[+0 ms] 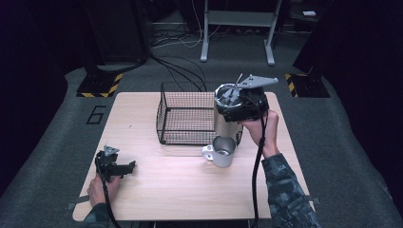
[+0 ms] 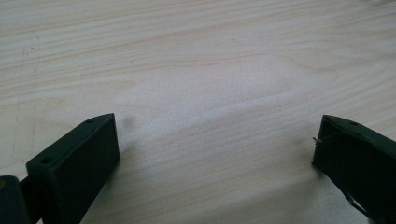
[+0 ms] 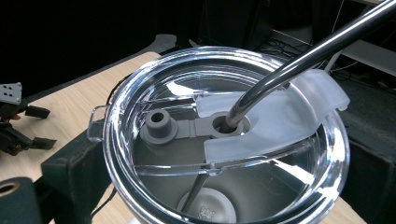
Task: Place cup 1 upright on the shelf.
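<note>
A person sits at a pale wooden tabletop [image 1: 180,185] with a gripper in each hand. The right gripper [image 1: 240,102] is raised above the right side of the tabletop, just in front of a black wire basket [image 1: 183,114]. Its fingers [image 3: 70,163] clamp the sides of a tall steel tumbler [image 1: 223,124], just below a clear lid [image 3: 224,135], holding it upright, probably so it can be carried without tipping. A metal straw [image 3: 303,56] passes through the lid's centre hole and leans away to the upper right. The right hand [image 1: 261,130] grips from below, forearm angled up and inward. A smaller steel mug [image 1: 221,151] lies on its side on the tabletop, just in front of the tumbler. The left gripper [image 1: 114,166] rests low near the left front edge, fingers [image 2: 77,163] spread wide over bare wood, holding nothing, seemingly idle
</note>
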